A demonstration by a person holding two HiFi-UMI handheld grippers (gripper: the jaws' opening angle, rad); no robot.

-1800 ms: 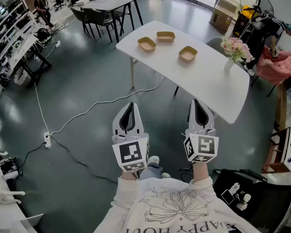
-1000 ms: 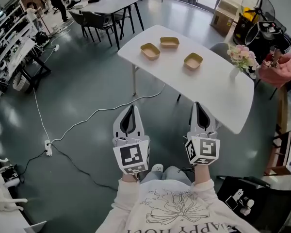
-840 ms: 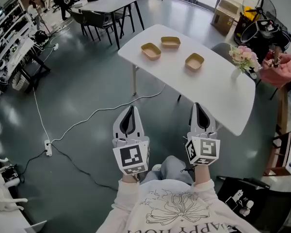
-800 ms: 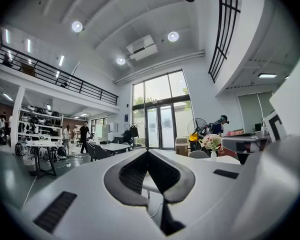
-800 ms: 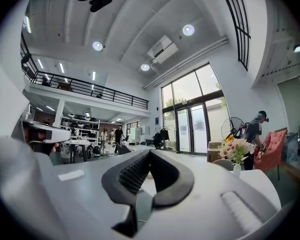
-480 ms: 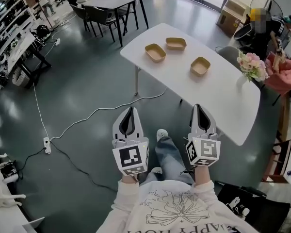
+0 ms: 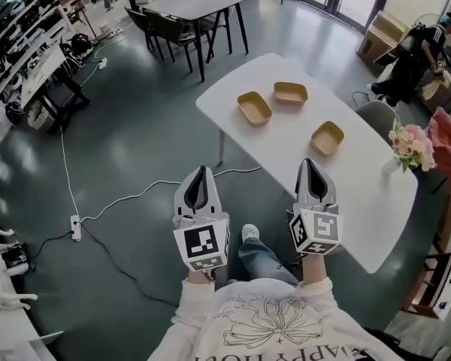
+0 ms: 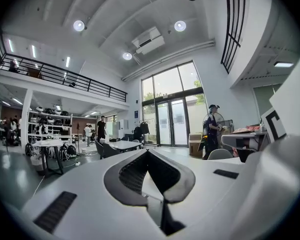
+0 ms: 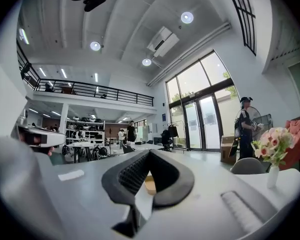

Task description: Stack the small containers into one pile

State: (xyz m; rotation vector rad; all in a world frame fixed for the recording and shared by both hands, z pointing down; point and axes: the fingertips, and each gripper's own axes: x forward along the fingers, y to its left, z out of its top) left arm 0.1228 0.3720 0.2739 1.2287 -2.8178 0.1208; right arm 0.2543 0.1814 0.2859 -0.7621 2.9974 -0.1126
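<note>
Three shallow tan containers lie apart on the white table [image 7: 361, 201]: one at the left [image 7: 254, 107], one behind it [image 7: 290, 92], one nearer at the right [image 7: 327, 138]. My left gripper [image 7: 201, 170] is held over the floor, short of the table's near edge, shut and holding nothing. My right gripper [image 7: 308, 164] reaches over the table's near edge, a little short of the right container, also shut and holding nothing. In the left gripper view the left gripper [image 8: 147, 154] has its jaws meeting at the tip. In the right gripper view a tan container [image 9: 150, 184] shows through the right gripper [image 9: 149, 154].
A vase of pink flowers [image 7: 408, 145] stands at the table's right end. A grey chair [image 7: 377, 116] sits behind the table. A white cable and power strip [image 7: 75, 221] lie on the floor at the left. A dark table with chairs [image 7: 188, 6] stands farther back.
The table and its containers have come closer and sit lower in the head view. Both grippers stay shut, side by side; the right one now overlaps the table's edge.
</note>
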